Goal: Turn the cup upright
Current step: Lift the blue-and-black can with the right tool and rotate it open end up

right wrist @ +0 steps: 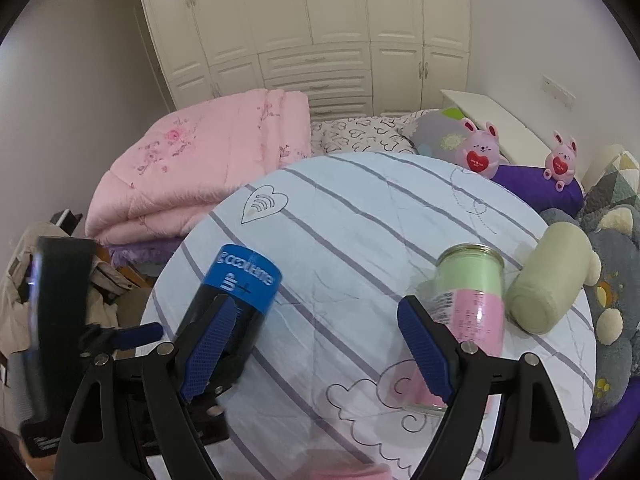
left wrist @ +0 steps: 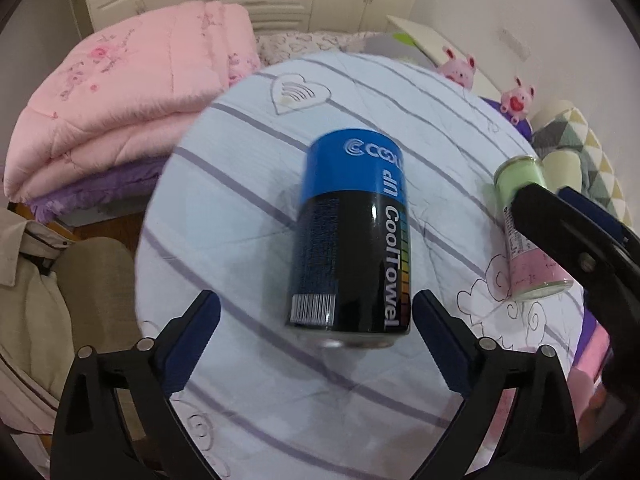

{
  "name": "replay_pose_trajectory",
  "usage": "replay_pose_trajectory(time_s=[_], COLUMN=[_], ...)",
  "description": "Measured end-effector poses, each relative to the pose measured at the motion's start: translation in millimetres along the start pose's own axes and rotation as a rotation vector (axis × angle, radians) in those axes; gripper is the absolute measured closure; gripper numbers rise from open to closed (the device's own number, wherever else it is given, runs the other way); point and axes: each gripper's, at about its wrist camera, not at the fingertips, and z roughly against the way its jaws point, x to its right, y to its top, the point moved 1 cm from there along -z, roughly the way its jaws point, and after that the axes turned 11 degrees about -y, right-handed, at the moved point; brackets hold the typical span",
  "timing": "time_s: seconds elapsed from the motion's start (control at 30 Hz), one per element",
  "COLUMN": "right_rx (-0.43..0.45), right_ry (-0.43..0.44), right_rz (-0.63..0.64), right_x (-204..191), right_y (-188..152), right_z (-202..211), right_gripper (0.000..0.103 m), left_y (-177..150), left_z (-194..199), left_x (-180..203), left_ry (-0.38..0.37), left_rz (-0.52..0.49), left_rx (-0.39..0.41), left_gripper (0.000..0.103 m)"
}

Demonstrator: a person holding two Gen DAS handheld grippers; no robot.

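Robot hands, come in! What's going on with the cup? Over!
Left gripper open, lined up on the blue-and-black canister, no grip. Right gripper open, empty. Pink-and-green glass cup lying beside right gripper. Nothing blocking.

Bedroom: wardrobe (right wrist: 304, 36), folded quilt (right wrist: 200, 168).

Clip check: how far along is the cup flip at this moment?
Done: nothing yet. The blue-and-black CoolTowel cylinder and the green-and-pink glass cup both appear to lie on their sides. In hand: nothing; the left gripper is open at the cylinder, and the right gripper is open near the glass. Left: grasp, tip upright, release.
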Motion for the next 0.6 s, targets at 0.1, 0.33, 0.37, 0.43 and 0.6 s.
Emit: replay_pose_trajectory(time_s=[0.1, 0.33, 0.37, 0.43, 0.6], right_rx=[-0.019, -0.113, -0.131, -0.16, -0.238], right_ry=[0.021, 0.121, 0.137, 0.149, 0.161], right_rz=[-0.009, -0.058, -0.068, -0.085, -0.139], right_x=[-8.0, -31.9, -35.7, -41.3, -47.6], right_y=[5.1, 13.8, 14.4, 14.7, 15.0], right_z=[-5.9, -25.3, -29.3, -36.8, -57.5], right_gripper=[0.019, 0.019, 0.019, 0.019, 0.019], left_y=[-1.3, -2.2, -2.6, -3.4, -6.2], left_z=[10.2, 25.9, 27.1, 26.8, 26.9], left_x=[-5.7, -18.5, -20.7, -24.7, -27.6], left_ry=[0.002, 0.005, -0.006, -0.016, -0.014], left_rz=[0.002, 0.002, 0.001, 0.007, -0.001], left_rx=[0.025, 0.056, 0.058, 0.05, 0.051], left_gripper=[0.003, 0.001, 0.001, 0.001, 0.001])
